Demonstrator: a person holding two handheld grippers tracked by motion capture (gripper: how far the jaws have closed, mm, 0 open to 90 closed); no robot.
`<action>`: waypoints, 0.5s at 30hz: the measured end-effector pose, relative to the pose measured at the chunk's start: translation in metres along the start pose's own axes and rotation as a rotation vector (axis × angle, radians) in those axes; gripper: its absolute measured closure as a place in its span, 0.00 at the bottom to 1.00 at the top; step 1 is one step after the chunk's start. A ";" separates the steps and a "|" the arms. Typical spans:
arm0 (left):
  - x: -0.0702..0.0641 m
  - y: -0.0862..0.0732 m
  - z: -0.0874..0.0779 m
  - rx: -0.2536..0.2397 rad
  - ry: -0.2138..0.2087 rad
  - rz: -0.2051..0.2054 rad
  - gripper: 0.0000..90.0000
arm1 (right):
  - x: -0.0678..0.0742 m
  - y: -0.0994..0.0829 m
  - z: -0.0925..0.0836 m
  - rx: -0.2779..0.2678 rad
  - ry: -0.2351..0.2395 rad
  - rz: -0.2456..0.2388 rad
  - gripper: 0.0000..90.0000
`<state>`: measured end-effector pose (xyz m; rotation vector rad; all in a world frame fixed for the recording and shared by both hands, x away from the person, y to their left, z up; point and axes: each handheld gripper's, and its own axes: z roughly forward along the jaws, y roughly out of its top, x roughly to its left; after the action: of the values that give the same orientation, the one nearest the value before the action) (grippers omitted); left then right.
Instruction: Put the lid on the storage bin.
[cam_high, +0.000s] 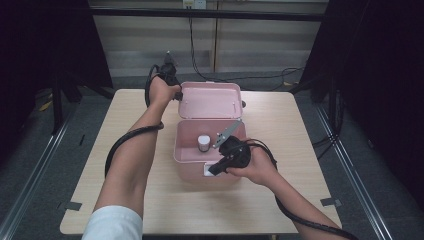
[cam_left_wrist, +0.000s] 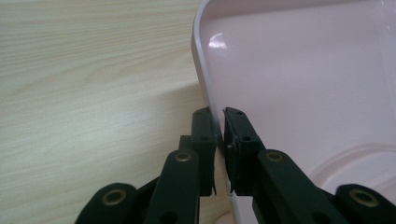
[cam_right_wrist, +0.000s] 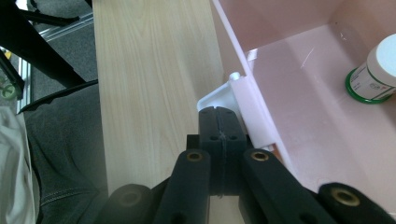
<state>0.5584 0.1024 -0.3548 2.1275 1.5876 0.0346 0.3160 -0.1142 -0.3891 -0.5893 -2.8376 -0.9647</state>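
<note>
High view. A pink box (cam_high: 209, 150) stands at the centre of the wooden worktop (cam_high: 135, 210), its lid (cam_high: 210, 100) raised and leaning back toward the top of the frame. The left gripper (cam_high: 176, 93) meets the lid's left edge, just above centre; the right gripper (cam_high: 214, 169) rests at the box's front wall, below centre, beside a white latch (cam_high: 207, 170). A small white-capped bottle (cam_high: 203, 142) stands inside the box.

Left gripper view. The lid's rim (cam_left_wrist: 201, 70) runs from the top of the frame down between the two black jaws, which are clenched on it, one pad (cam_left_wrist: 204, 135) on the outer face and one on the glossy inner face. The worktop lies at left.

Right gripper view. The jaws are pressed fully together with nothing between them, their tips touching the white latch (cam_right_wrist: 219, 95) at the box's front edge, centre of the frame. The bottle (cam_right_wrist: 376, 70) sits at the far right, on the box floor.

Risks, as judged from this arrangement. The grip on the lid is narrow and on a smooth, thin rim; a sideways pull could let the rim slip out, and the lid would drop onto the box. Pulling the lid further back could tilt or slide the light box unless the right gripper braces its front wall. A tilt would likely topple the bottle.
</note>
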 end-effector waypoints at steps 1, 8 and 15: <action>-0.001 -0.001 -0.002 -0.006 0.000 0.002 0.93 | 0.001 0.000 0.000 0.002 -0.002 0.005 1.00; -0.003 -0.003 -0.012 -0.010 0.002 0.018 0.93 | 0.001 0.001 0.000 0.003 -0.011 0.004 1.00; -0.004 -0.005 -0.019 -0.008 -0.009 0.014 0.94 | 0.001 0.001 0.000 0.010 -0.008 0.015 1.00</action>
<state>0.5466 0.1071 -0.3388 2.1296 1.5646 0.0354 0.3157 -0.1128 -0.3882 -0.6137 -2.8388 -0.9470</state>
